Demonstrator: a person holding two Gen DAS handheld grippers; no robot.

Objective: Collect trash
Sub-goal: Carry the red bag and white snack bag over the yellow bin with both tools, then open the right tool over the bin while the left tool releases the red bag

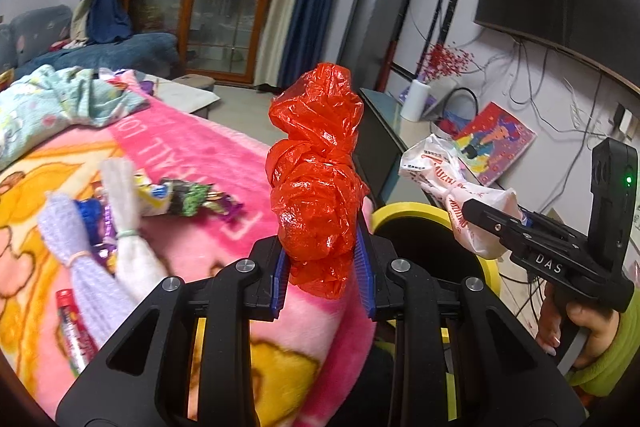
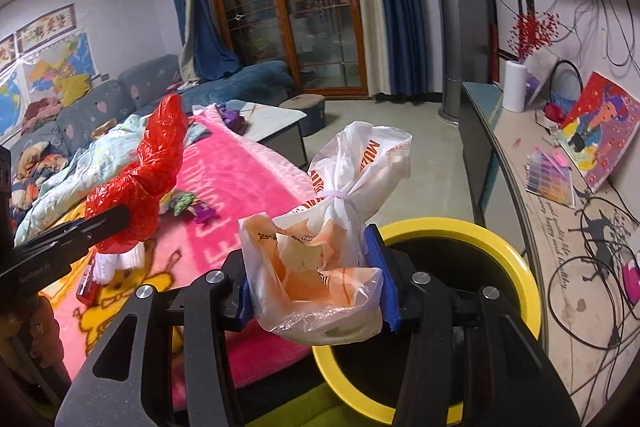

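My left gripper [image 1: 323, 267] is shut on a knotted red plastic bag [image 1: 316, 163], which stands upright between the blue pads. My right gripper [image 2: 316, 287] is shut on a white plastic bag with orange print [image 2: 344, 219], tied with a band. A yellow-rimmed black bin [image 2: 472, 231] stands just right of and below the white bag. In the left wrist view the right gripper [image 1: 480, 223] holds the white bag [image 1: 440, 171] above the bin [image 1: 412, 211]. The red bag [image 2: 148, 179] shows in the right wrist view, held at the left over the pink blanket [image 2: 240, 179].
Candy wrappers [image 1: 188, 199], tied white and lilac bundles [image 1: 120, 211] and a red tube [image 1: 74, 331] lie on the blanket. A low cabinet [image 2: 520, 163] with a painting, a white vase and cables runs along the right wall. A sofa and a coffee table stand behind.
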